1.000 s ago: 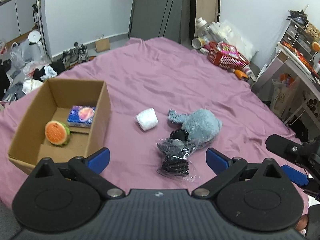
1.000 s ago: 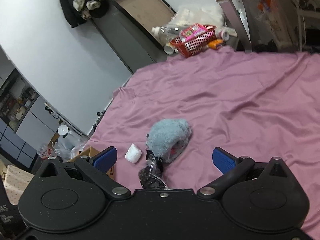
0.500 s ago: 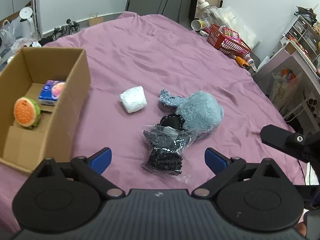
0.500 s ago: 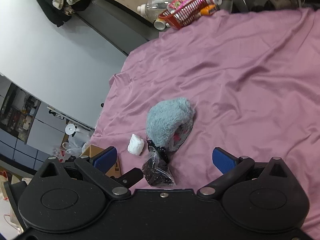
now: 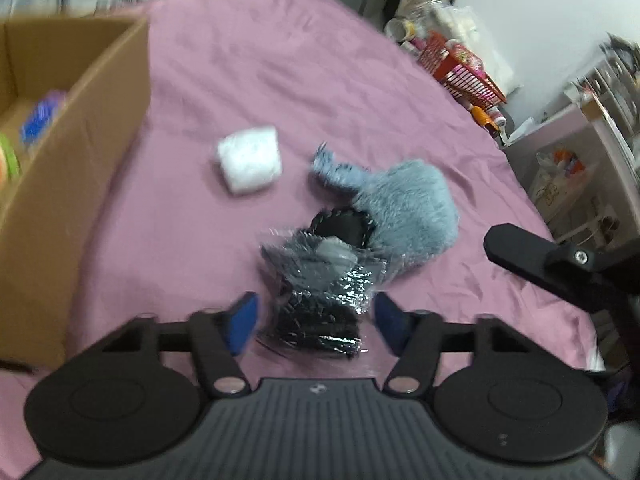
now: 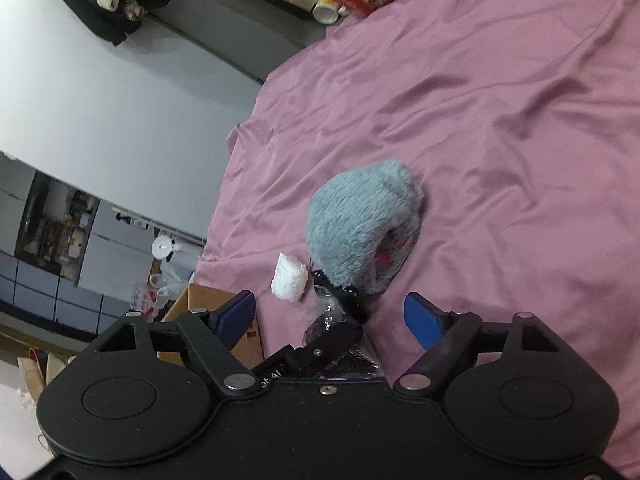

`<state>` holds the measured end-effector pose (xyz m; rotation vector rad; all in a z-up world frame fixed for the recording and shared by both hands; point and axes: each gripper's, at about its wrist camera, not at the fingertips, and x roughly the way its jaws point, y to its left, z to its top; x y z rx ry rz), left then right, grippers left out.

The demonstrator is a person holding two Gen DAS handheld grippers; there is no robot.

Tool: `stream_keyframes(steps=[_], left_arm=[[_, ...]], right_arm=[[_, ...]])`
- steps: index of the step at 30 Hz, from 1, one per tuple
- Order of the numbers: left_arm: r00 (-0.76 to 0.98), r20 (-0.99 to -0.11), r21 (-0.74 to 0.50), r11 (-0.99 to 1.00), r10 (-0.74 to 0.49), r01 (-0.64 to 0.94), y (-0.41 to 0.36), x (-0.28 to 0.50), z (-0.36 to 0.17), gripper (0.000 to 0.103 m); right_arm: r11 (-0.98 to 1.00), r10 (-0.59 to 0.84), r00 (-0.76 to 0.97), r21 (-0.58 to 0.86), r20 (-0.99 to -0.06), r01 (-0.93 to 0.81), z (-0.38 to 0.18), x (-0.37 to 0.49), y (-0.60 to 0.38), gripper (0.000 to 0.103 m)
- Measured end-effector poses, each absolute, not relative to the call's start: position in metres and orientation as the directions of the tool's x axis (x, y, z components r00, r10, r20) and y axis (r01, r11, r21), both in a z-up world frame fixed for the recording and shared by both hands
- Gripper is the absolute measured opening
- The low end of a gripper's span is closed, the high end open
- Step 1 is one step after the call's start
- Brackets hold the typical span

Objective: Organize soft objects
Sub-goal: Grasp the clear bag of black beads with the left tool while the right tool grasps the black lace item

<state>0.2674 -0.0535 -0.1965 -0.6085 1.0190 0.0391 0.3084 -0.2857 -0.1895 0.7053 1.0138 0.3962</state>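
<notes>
A black item in a clear plastic bag [image 5: 320, 296] lies on the purple bedsheet [image 5: 280, 60], with a grey-blue plush [image 5: 404, 208] touching its far side. My left gripper [image 5: 316, 322] is open, its blue pads flanking the bag's near end. A white soft bundle [image 5: 249, 164] sits to the left of them. The cardboard box [image 5: 80, 140] at far left holds a blue packet [image 5: 40, 120] and a burger toy [image 5: 8, 160]. My right gripper [image 6: 330, 316] is open and empty, above the plush [image 6: 352, 224], the white bundle [image 6: 290, 276] and the bag [image 6: 332, 316].
A red basket [image 5: 464, 72] with bottles and jars stands off the bed's far right corner. A desk and shelves [image 5: 580, 140] line the right side. The right gripper's body [image 5: 560, 260] hangs close on the right of the plush. The sheet beyond the plush is bare.
My left gripper has dropped forward onto the bagged black item and its fingers have narrowed around it. The right gripper has tilted down toward the plush, with its fingers slightly narrower.
</notes>
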Motion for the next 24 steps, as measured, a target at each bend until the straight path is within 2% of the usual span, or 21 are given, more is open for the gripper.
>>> stream_keyframes(steps=[3,7,11,14,21,22,24], left_arm=[[0.541,-0.799,-0.481,0.819,-0.262,-0.313,-0.047,0.267,-0.198,0.044],[0.542,-0.794,-0.498,0.806,-0.275,-0.321,-0.039,0.265,-0.197,0.042],[0.554,-0.793,-0.498,0.794,-0.254,-0.348,-0.025,0.259,-0.195,0.041],[0.559,-0.788,-0.510,0.783,-0.258,-0.357,-0.019,0.259,-0.196,0.040],[0.563,-0.781,-0.525,0.773,-0.272,-0.355,-0.012,0.260,-0.202,0.040],[0.563,-0.780,-0.527,0.772,-0.273,-0.355,-0.011,0.260,-0.202,0.040],[0.562,-0.778,-0.531,0.770,-0.279,-0.353,-0.009,0.260,-0.204,0.040]], right_arm=[[0.724,0.599,0.479,0.690,-0.641,0.019,-0.195,0.314,-0.278,0.070],[0.714,0.611,0.459,0.699,-0.645,0.032,-0.204,0.323,-0.267,0.060],[0.728,0.605,0.449,0.685,-0.658,0.023,-0.208,0.327,-0.258,0.059],[0.740,0.598,0.430,0.672,-0.676,0.029,-0.213,0.329,-0.253,0.052],[0.773,0.558,0.436,0.633,-0.706,0.038,-0.222,0.333,-0.241,0.051],[0.778,0.553,0.436,0.627,-0.710,0.035,-0.223,0.334,-0.238,0.049],[0.795,0.545,0.424,0.607,-0.723,0.012,-0.224,0.334,-0.232,0.030]])
